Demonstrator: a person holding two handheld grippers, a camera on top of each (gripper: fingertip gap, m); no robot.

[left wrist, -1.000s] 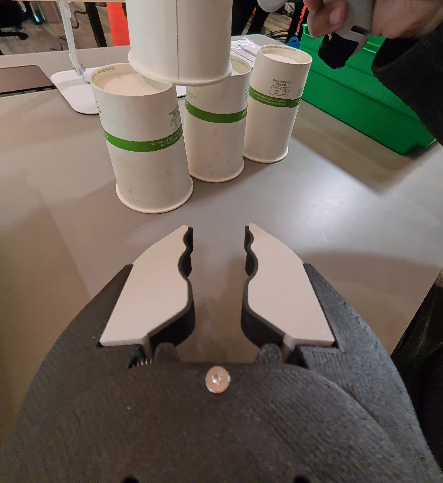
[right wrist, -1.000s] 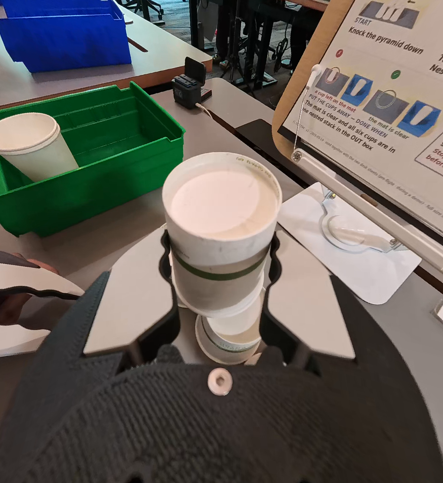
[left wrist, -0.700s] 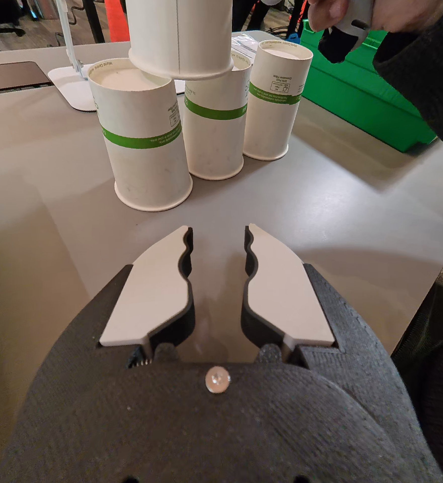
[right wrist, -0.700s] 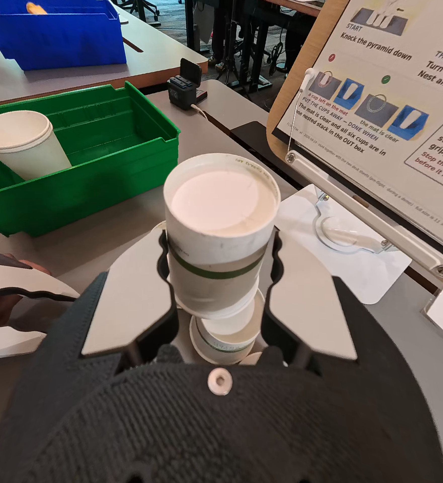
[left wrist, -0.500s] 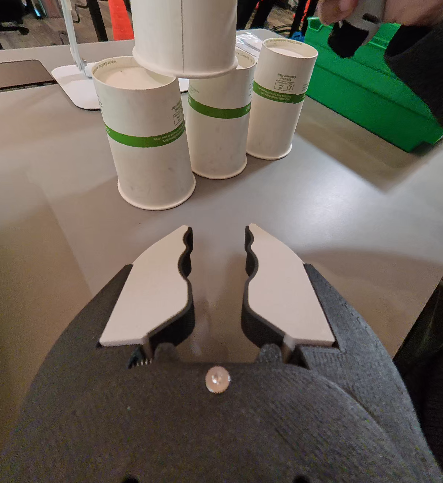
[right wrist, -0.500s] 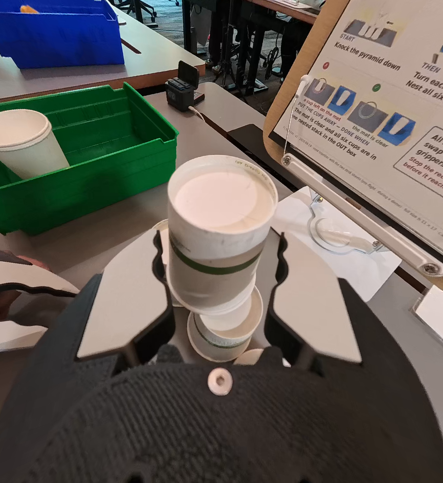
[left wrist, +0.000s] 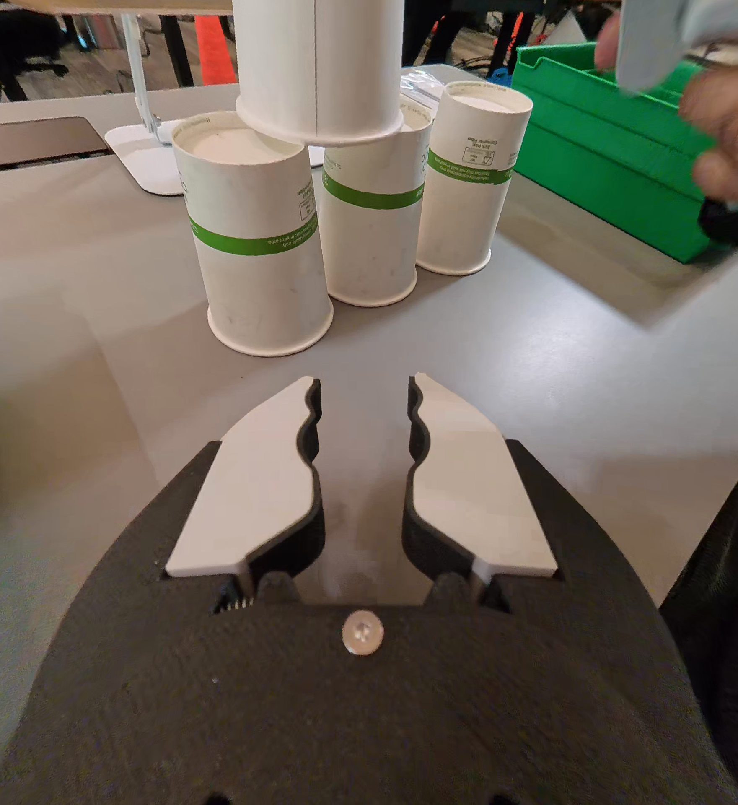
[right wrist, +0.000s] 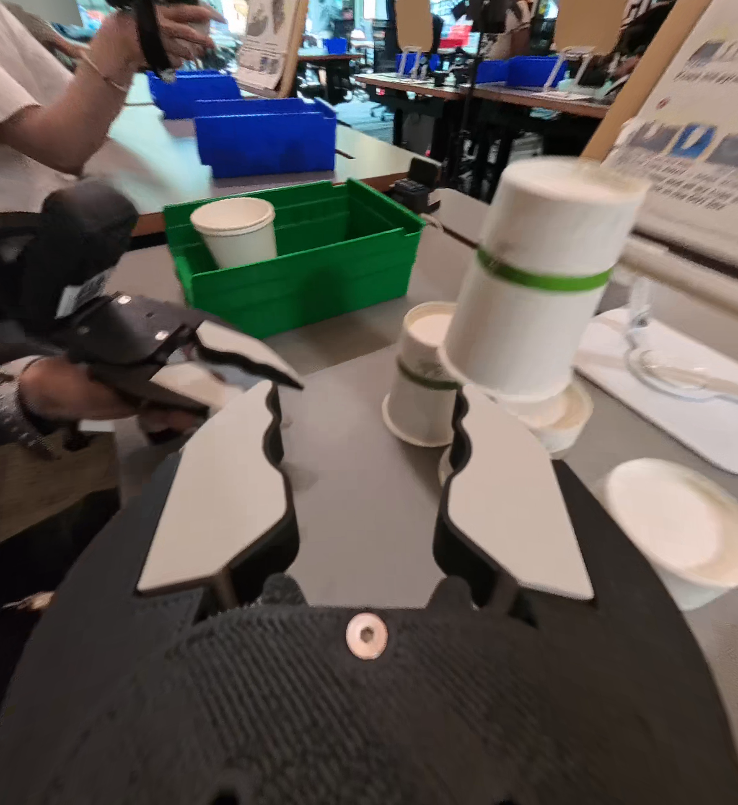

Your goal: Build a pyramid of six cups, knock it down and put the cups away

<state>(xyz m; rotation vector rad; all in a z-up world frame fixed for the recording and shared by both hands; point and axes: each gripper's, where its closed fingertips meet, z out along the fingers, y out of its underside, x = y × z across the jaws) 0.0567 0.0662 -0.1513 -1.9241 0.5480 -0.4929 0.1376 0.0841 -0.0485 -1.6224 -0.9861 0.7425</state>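
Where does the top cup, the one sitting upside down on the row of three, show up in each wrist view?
Left wrist view: the top cup is at top centre, cut off by the frame, resting across the two nearer cups of the row.
Right wrist view: it is at upper right, blurred and tilted, beyond the open right tool.
Shared landmark: the green bin.

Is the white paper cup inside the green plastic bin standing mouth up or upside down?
Mouth up. In the right wrist view the white paper cup shows its rolled rim on top inside the green plastic bin, leaning slightly; whether it holds anything cannot be told.
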